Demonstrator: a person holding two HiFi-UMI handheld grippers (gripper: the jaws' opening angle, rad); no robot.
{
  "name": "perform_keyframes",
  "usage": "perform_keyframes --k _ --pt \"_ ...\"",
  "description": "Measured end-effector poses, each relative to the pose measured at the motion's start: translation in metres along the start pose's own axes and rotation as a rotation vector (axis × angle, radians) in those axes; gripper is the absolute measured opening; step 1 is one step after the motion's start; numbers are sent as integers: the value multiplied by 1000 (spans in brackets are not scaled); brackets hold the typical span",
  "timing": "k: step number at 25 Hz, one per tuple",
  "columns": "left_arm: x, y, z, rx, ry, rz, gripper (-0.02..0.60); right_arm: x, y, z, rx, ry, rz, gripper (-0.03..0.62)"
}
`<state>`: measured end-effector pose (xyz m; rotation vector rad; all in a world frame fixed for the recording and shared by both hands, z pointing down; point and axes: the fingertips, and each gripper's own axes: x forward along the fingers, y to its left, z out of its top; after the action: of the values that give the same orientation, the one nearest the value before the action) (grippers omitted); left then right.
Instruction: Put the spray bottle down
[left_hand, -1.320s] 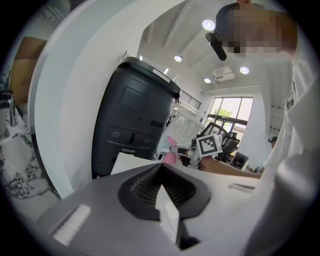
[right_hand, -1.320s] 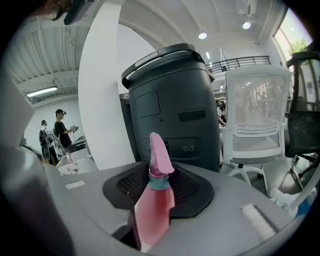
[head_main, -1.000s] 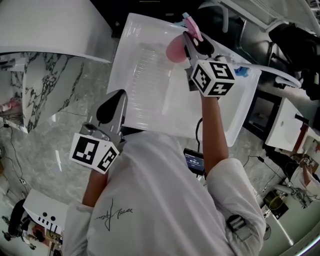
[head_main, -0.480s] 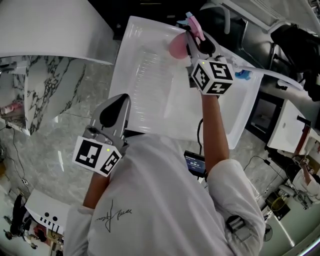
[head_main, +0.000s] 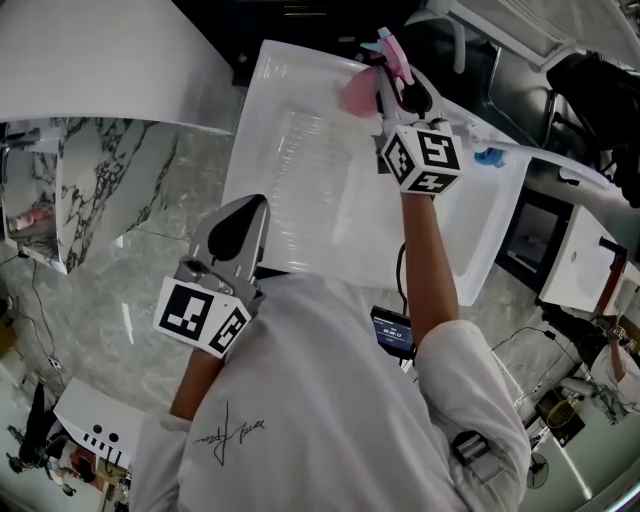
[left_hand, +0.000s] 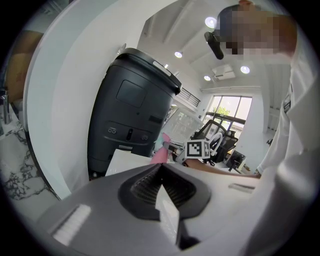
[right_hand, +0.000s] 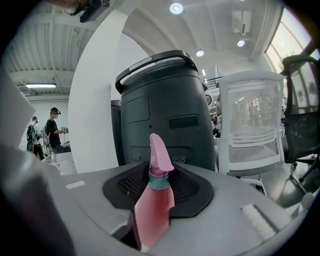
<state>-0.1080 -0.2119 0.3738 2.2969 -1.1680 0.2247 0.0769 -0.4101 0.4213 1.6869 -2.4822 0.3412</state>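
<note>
The pink spray bottle (head_main: 358, 92) hangs over the far end of the white table (head_main: 300, 170), nozzle (head_main: 393, 47) uppermost. My right gripper (head_main: 385, 78) is shut on it. In the right gripper view the bottle (right_hand: 154, 205) stands upright between the jaws of the right gripper (right_hand: 157, 172), its pink trigger head (right_hand: 159, 156) sticking out above them. My left gripper (head_main: 245, 215) hovers at the table's near edge, jaws shut with nothing in them. From the left gripper (left_hand: 160, 167) view the bottle (left_hand: 159, 154) shows small and far off beside the right gripper's marker cube (left_hand: 197, 148).
A tall black bin (right_hand: 160, 110) stands just beyond the table's far end, against a curved white wall (head_main: 90, 50). A white mesh chair (right_hand: 250, 120) and a black chair (right_hand: 300, 115) are to the right. A small blue item (head_main: 487, 155) lies at the table's right edge. Marble floor (head_main: 150, 200) lies on the left.
My right gripper has shifted a little toward the table's far edge with the bottle in it and tipped slightly. The left gripper has stayed where it was.
</note>
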Motion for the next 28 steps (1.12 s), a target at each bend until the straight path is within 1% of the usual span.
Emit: perform_keyframes --k 6,12,21,28 --pt "4 -2 -1 3 10 0 23 -3 3 0 -43 -75 6 121" --pt "7 -3 -1 4 15 -1 23 -9 9 -2 -87 -112 7 121" --pt "7 -7 -2 8 15 -7 23 -21 21 -11 -152 -108 15 121" --pt "5 -12 -5 9 14 -13 23 -30 22 -18 -155 -95 6 121"
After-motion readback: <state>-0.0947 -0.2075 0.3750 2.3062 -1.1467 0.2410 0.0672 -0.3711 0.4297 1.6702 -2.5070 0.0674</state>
